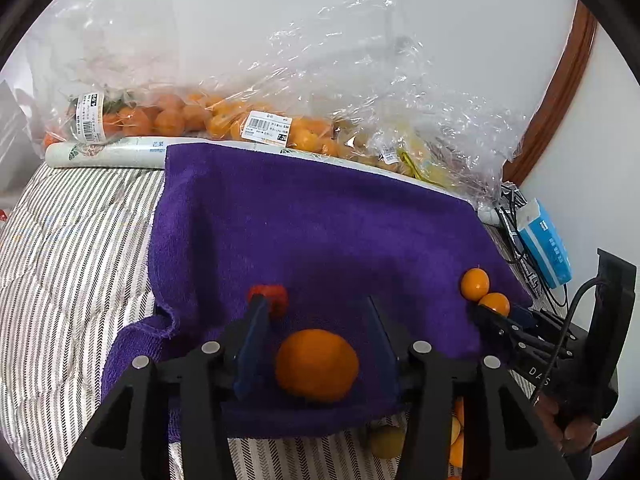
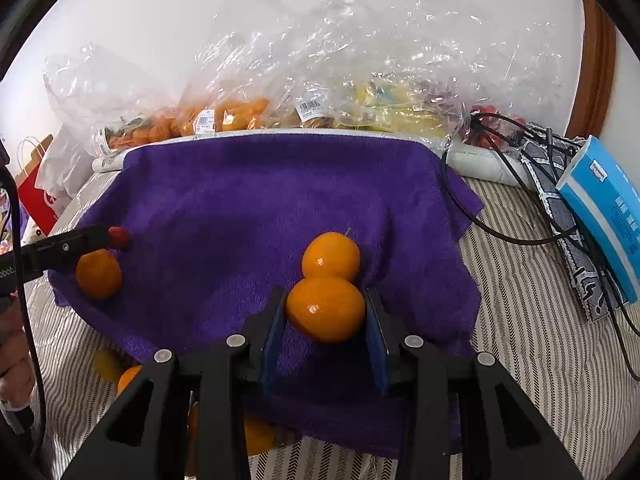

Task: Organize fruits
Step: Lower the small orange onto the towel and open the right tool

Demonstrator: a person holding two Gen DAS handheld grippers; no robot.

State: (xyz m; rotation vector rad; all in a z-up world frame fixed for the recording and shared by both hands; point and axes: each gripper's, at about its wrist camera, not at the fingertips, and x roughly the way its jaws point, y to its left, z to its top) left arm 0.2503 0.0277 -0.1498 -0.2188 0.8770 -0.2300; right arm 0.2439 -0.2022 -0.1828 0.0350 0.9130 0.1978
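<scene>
Bulging plastic bags [image 1: 168,116] hold oranges; right claw [image 2: 325,312] clamps orange [image 2: 325,308]; left claw [image 1: 316,316] apart.

Fruit bags [image 1: 224,120] behind bare towel [image 1: 320,220]

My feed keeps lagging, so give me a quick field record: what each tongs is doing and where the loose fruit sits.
left tongs: open, straddling a mandarin without touching it
right tongs: shut on a small orange fruit
second small fruit: on the towel, touching the gripped one, farther side
red fruit: by the left tongs' left fingertip
surface: purple towel on a striped cover
bagged fruit: behind the towel, along the wall
</scene>
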